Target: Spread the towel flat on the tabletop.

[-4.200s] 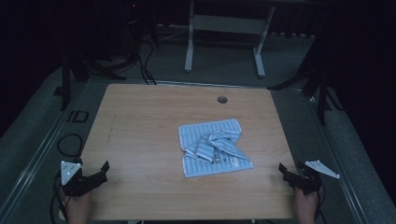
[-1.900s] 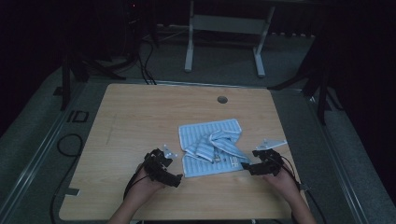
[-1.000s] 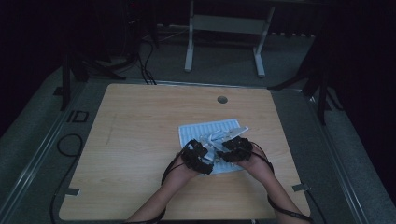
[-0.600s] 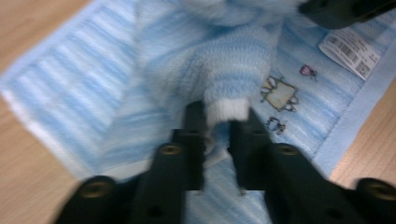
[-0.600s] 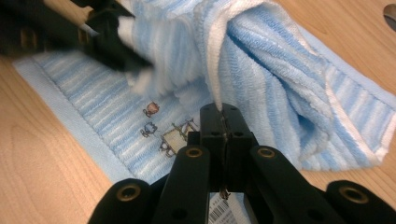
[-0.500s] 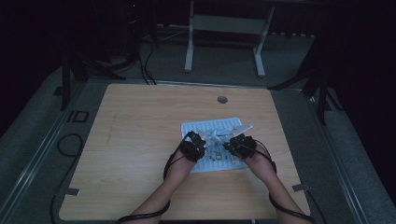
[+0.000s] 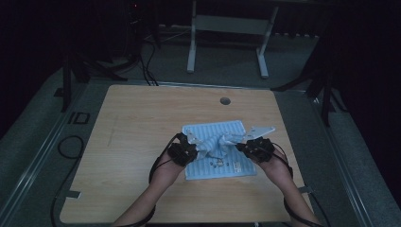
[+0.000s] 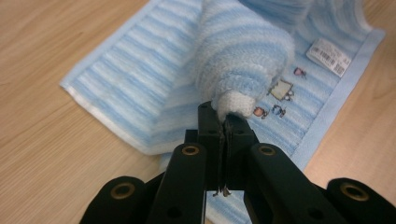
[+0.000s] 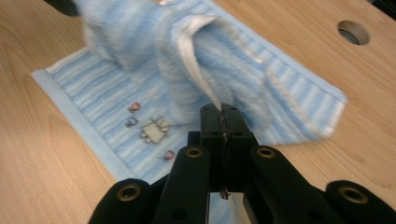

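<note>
A light blue striped towel [image 7: 213, 131] lies near the middle of the wooden table [image 7: 142, 123], its top layer crumpled into a ridge. My left gripper [image 7: 194, 148] is shut on the left end of that ridge, raising a bunched fold off the flat layer [image 8: 140, 93]. The right gripper [image 7: 239, 147] is shut on the ridge's right end, pinching a white-edged hem. In the left gripper view the jaws [image 8: 224, 117] clamp a rolled tip of cloth. From the right gripper view [image 9: 224, 113] the cloth drapes back over the towel [image 9: 107, 98].
A round hole [image 7: 225, 100] sits in the table's far side, also seen beyond the towel [image 9: 353, 31]. A white label [image 8: 329, 55] and small embroidered figures mark one towel edge. A white stand [image 7: 227, 23] is behind the table; cables [image 7: 71, 146] lie on the floor at left.
Both grippers came from the near corners to the towel and closed on its crumpled top layer. Since half a second ago they have risen slightly and drawn apart, lifting the fold.
</note>
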Available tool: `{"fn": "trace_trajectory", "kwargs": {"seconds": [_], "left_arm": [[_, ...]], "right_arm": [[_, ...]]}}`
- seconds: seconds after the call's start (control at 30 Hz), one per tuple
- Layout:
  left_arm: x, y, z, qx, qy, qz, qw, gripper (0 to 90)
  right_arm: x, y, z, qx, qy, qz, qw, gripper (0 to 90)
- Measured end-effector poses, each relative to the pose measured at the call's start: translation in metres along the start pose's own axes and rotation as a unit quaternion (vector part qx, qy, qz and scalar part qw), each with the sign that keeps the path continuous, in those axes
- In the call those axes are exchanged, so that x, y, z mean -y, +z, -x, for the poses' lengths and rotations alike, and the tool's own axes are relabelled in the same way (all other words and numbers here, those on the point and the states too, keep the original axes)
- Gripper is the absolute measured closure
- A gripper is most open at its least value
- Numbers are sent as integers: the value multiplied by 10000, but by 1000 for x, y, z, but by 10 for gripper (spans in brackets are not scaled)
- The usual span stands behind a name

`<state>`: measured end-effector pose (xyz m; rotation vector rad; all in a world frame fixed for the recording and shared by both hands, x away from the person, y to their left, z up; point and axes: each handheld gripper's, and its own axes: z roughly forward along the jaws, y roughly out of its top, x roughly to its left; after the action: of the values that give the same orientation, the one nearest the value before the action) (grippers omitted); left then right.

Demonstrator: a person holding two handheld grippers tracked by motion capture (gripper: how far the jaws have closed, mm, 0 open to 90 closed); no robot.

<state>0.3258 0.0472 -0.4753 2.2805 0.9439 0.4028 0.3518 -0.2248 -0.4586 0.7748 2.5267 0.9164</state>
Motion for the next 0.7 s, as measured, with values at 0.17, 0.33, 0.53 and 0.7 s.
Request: {"fn": "trace_trajectory", "kwargs": {"seconds": [0.17, 0.33, 0.53, 0.7], "left_arm": [[5, -22, -8, 24, -9, 56, 10000, 877], [6, -29, -20, -40, -103, 61, 9999, 877], [8, -21, -43, -16, -446, -61, 9990, 876], [5, -7, -56, -187, -585, -130, 9980, 876]], "right_arm": [[10, -17, 11, 31, 225, 209, 9995, 894], [17, -24, 21, 36, 433, 261, 9987, 893], [26, -26, 35, -36, 757, 284, 9967, 893], [36, -17, 51, -111, 1099, 226, 9936, 893]]}}
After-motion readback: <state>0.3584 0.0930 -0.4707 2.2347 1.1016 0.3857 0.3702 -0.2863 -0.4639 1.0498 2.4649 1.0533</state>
